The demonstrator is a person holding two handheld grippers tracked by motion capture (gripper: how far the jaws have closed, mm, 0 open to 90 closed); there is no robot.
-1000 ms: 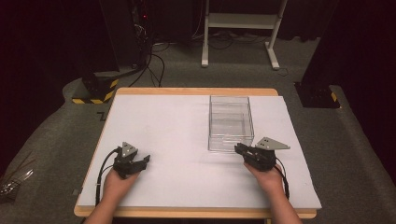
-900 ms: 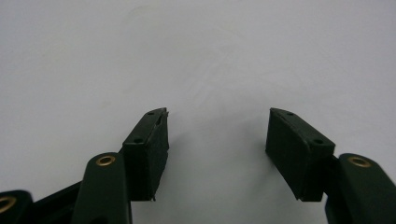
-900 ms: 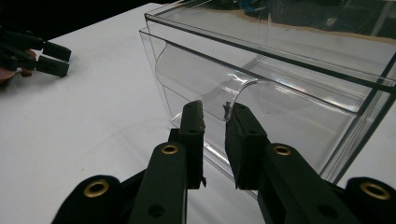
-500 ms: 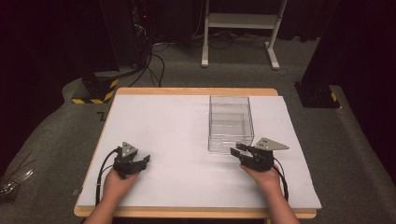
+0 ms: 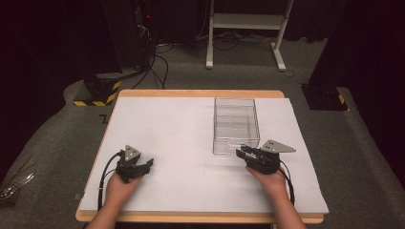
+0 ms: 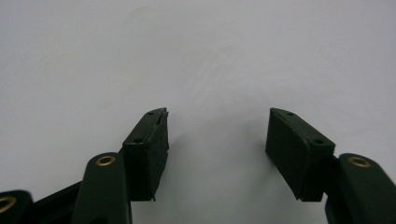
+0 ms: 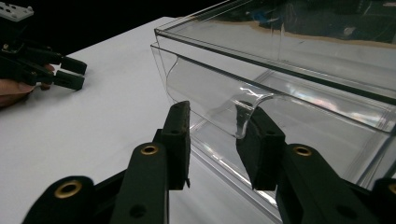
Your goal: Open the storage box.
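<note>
Clear acrylic drawer box [image 5: 236, 125] sits on the white table [image 5: 181, 124], right of centre, drawer closed as far as the pics show. Right gripper [image 7: 212, 140] is at the box's near end, w/ the curved clear handle [image 7: 219, 100] between its pads; jaws have just been closing in, but a gap shows on the left pad's side, so no firm pinch yet. Left gripper [image 6: 217, 135] rests spread over bare tabletop, well apart from the box, holding nothing. Judged progress: early; approach done, grip and pull-open left.
</note>
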